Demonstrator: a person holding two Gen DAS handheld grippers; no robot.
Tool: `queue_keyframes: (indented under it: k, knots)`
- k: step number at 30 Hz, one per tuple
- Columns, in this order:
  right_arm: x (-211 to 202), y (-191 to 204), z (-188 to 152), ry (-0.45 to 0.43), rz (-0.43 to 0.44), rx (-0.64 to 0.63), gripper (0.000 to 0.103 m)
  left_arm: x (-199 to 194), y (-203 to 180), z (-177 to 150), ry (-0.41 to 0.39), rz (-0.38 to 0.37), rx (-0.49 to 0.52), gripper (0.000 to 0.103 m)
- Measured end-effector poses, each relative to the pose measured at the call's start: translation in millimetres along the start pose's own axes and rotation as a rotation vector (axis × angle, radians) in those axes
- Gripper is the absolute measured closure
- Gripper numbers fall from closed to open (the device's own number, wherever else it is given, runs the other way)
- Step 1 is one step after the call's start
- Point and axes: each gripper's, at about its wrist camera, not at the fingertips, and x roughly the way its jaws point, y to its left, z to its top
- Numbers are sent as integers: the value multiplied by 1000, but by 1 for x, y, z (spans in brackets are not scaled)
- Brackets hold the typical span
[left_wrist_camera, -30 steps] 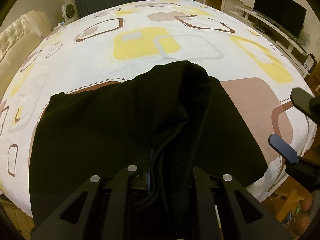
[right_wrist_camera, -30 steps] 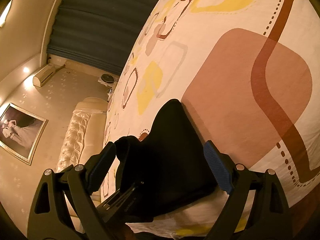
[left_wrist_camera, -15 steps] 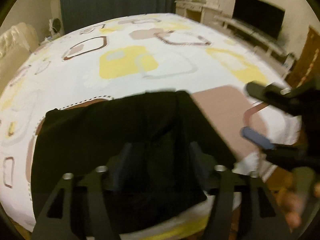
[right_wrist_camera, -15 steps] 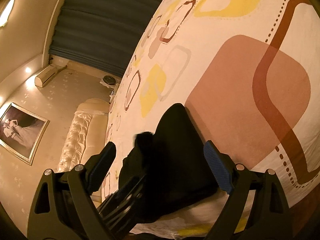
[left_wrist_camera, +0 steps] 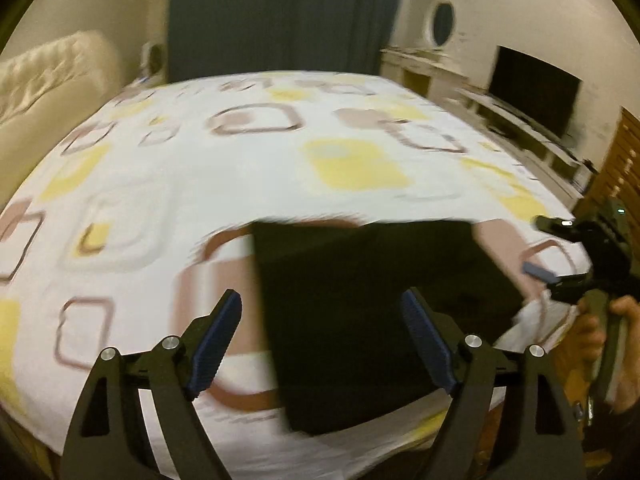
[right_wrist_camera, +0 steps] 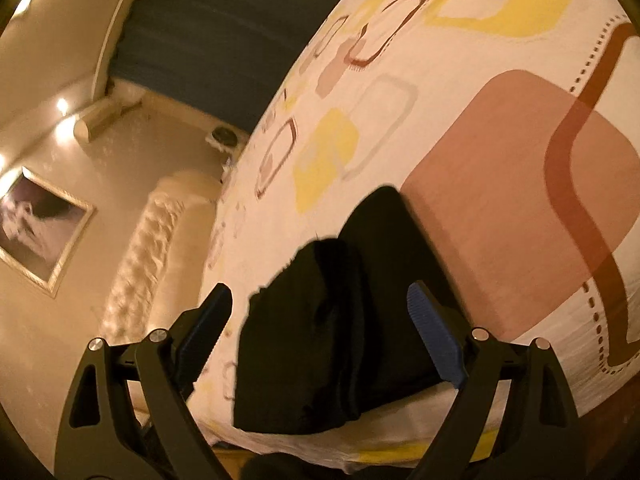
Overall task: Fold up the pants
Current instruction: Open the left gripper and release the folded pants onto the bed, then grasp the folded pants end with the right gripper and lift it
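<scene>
Your left claw was letting go: its jaws were opening as this moment was caught, with nothing pinched between the pads, only the black pants lying on the bed below and beyond them. A second earlier that same claw was clamped on a raised bunch of the dark cloth; half a second earlier it had already parted and the cloth had dropped flat. That suggested the fold you carried over had been laid down and released, so this pass of the fold looked finished.

The pants lay as a compact dark rectangle near the bed's closest edge, from the centre of the left wrist view out toward 5 o'clock. From the right wrist they sat at about 6 o'clock, with one thicker layer lapped over the rest at the left side.

Your right claw was spread wide and held nothing; the pants showed between its fingers but the pads were apart from them. It stood much as it did a second before. In the left view it appeared at 3 o'clock, gripped by your hand.

The patterned bedsheet surrounded the pants. The left view was blurred by motion and had swung to take in more of the far room than before.
</scene>
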Motion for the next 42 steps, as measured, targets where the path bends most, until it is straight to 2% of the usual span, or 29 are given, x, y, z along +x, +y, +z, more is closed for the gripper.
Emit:
queue_keyframes:
  k: [4, 7, 9, 13, 14, 16, 18, 22, 29, 34, 36, 38, 40, 41, 42]
  knots:
    - [20, 11, -10, 69, -28, -59, 14, 0, 61, -23, 60, 84, -90, 22]
    - [31, 16, -17, 99, -84, -114, 14, -3, 93, -37, 84, 95, -179, 22]
    - [40, 17, -23, 125, -120, -140, 14, -6, 106, -44, 87, 90, -220, 22]
    - [55, 14, -33, 175, -108, -122, 14, -4, 113, -44, 101, 68, -254, 22]
    - [57, 14, -35, 174, -113, -123, 17, -3, 113, -43, 97, 74, -257, 22]
    - [62, 15, -40, 188, -143, -140, 35, -5, 117, -46, 87, 94, -261, 22]
    - [68, 15, -43, 235, -168, -154, 84, -3, 122, -48, 99, 98, -265, 22]
    - [65, 28, -40, 239, -186, -183, 88, 0, 128, -51, 111, 102, -290, 22]
    - [25, 68, -14, 122, -143, -280, 92, -2, 128, -53, 110, 92, -294, 22]
    - [8, 37, 4, 86, -207, -245, 103, -1, 125, -53, 119, 62, -303, 22]
    - [5, 17, 7, 98, -217, -197, 103, -1, 122, -52, 120, 57, -295, 21]
    - [3, 7, 7, 117, -173, -157, 103, -1, 120, -51, 118, 52, -282, 22]
    - [3, 0, 5, 128, -126, -113, 98, 0, 117, -51, 119, 47, -280, 22]
    - [4, -1, 6, 136, -118, -110, 85, 0, 117, -52, 121, 44, -282, 21]
    - [6, 0, 5, 143, -130, -114, 67, 1, 117, -52, 123, 40, -285, 21]
